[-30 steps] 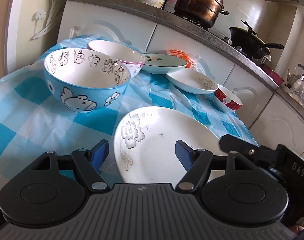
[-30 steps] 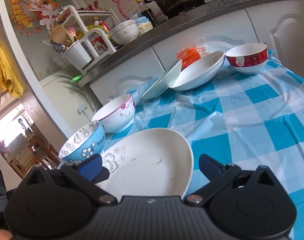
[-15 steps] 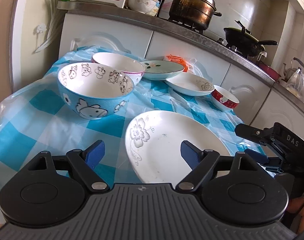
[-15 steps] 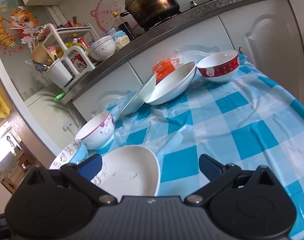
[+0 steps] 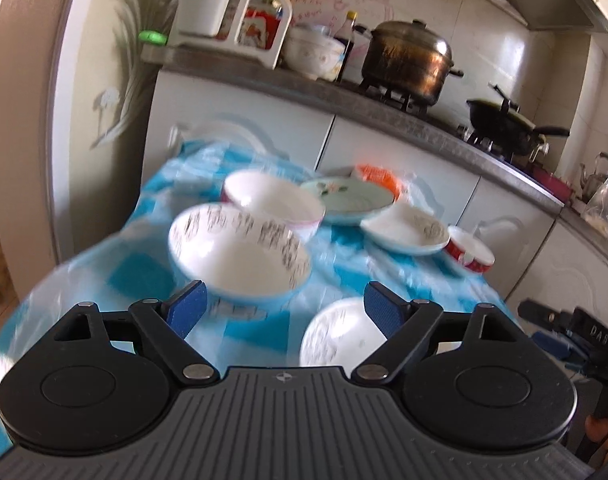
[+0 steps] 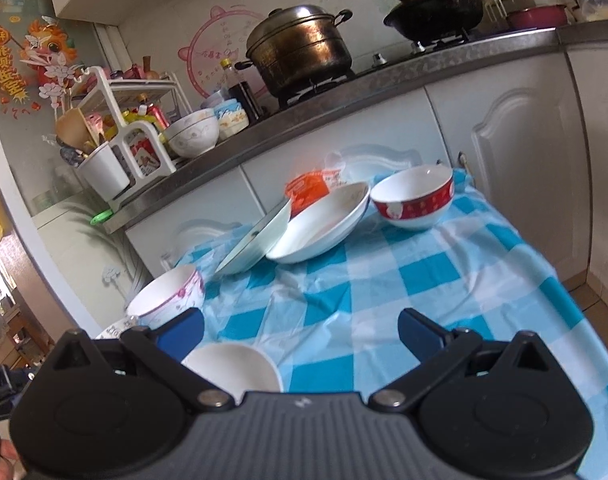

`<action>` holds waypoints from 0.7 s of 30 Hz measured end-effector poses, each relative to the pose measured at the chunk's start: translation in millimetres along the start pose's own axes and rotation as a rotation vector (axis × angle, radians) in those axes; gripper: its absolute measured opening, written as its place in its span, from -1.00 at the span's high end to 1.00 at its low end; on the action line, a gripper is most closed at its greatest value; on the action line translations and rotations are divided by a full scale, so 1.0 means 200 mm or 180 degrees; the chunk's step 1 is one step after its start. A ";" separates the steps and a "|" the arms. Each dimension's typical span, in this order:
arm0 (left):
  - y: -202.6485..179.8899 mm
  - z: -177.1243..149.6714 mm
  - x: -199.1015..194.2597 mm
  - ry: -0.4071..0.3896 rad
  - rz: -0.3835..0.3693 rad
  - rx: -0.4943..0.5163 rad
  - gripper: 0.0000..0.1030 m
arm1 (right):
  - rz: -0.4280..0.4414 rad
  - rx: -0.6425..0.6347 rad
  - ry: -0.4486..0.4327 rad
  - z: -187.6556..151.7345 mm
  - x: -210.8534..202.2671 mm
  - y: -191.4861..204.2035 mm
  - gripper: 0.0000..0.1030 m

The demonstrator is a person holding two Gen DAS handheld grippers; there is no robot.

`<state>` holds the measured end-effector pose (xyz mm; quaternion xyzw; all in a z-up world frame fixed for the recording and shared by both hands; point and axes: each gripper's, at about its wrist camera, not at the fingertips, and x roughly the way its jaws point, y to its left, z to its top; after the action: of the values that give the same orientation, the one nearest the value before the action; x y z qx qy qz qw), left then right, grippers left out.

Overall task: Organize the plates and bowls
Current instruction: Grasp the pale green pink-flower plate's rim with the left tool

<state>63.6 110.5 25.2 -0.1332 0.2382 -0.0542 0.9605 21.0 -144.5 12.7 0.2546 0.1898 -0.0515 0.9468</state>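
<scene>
Landmark: blue cartoon bowl (image 5: 240,256), on blue-checked tabletop (image 6: 436,276).

Left wrist view, left to right:
- Left hand-held gripper (image 5: 285,304): fingers spread wide, blue pads well apart, nothing between them; raised above the tabletop, clear of all dishes. View motion-blurred.
- Blue cartoon bowl upright, ahead of the left pad.
- Pink-rimmed white bowl (image 5: 274,202) just behind the blue cartoon bowl, rims near or touching; cannot tell which.
- White flower plate (image 5: 338,334) flat, in front and right of the blue cartoon bowl, partly hidden behind the right finger.
- Pale green plate (image 5: 346,198) behind and right of the blue cartoon bowl, with an orange packet (image 5: 376,174) at its far edge.
- White shallow dish (image 5: 406,232) further right, near rim of the pale green plate overlapping it.
- Red-banded bowl (image 5: 470,250) rightmost of the row, just beside the white shallow dish.
- Right hand-held gripper's dark body at far right edge.

Right wrist view, left to right:
- Right hand-held gripper (image 6: 302,334): fingers spread, empty, above the tabletop.
- Only a sliver of the blue cartoon bowl visible behind the left finger.
- Pink-rimmed white bowl just beyond that sliver; white flower plate below, near edge hidden by the gripper body.
- Pale green plate tilted, leaning on the white shallow dish; red-banded bowl upright further right.

Countertop behind: utensil rack (image 6: 124,136), steel pot (image 6: 304,50), black wok (image 6: 436,12).
</scene>
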 end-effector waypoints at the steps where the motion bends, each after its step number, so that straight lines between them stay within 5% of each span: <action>1: -0.01 0.03 0.01 -0.0013 -0.0041 -0.0031 -1.00 | -0.0010 0.0010 -0.0007 0.01 0.00 -0.01 -0.98; 10: -0.09 0.31 0.22 0.0063 -0.0366 -0.0278 -1.00 | 0.0049 0.0272 0.0205 0.16 0.13 -0.05 -0.98; 16: -0.14 0.53 0.47 0.0140 -0.0285 -0.0255 -1.00 | 0.0229 0.0374 0.0355 0.27 0.30 -0.05 -0.98; 21: -0.16 0.66 0.75 0.0444 -0.0296 -0.0349 -1.00 | 0.0372 0.0215 0.0476 0.35 0.47 0.01 -0.98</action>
<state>257.6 85.8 79.8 -0.1924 0.3006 -0.0947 0.9293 131.4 -178.5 32.4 0.3002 0.2429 0.0166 0.9223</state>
